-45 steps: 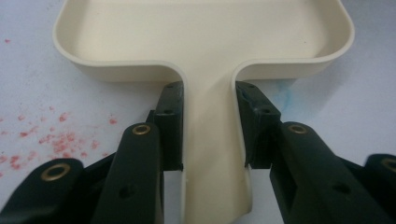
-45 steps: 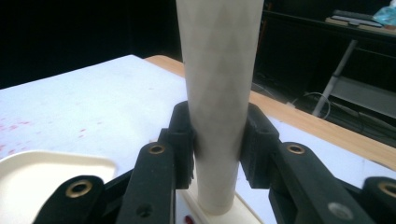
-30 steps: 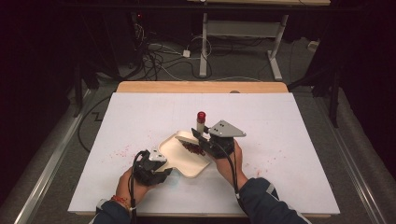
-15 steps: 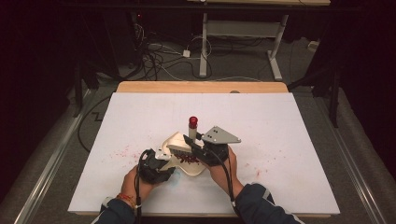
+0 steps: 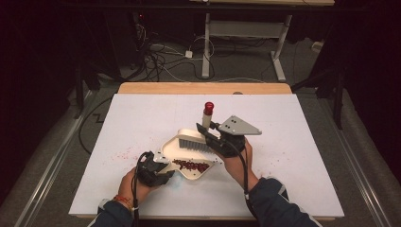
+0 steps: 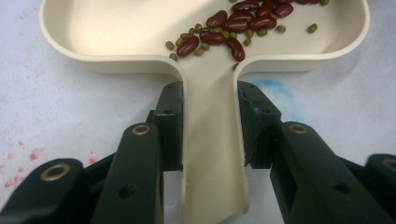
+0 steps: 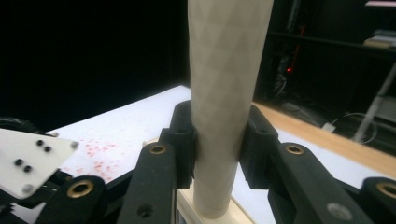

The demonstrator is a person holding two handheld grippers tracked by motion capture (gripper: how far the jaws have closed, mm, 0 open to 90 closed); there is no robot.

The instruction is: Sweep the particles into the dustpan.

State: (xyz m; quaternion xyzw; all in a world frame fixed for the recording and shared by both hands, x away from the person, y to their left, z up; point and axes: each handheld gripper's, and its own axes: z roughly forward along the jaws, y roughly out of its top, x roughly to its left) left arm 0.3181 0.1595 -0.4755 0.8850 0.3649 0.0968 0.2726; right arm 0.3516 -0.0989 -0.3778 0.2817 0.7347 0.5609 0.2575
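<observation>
High view: left gripper point(image 5: 158, 169) pinches the smooth cream dustpan point(image 5: 189, 158) handle; right gripper point(image 5: 213, 135) clamps the faceted brush point(image 5: 197, 139) handle upright.

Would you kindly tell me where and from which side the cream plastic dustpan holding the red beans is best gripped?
Grip the cream plastic dustpan by its narrow handle, coming from the handle's end, along the table. The handle is slim, with flat upright sides that fit between jaws; the left gripper clamps it so, keeping the pan level and the red beans inside.
</observation>
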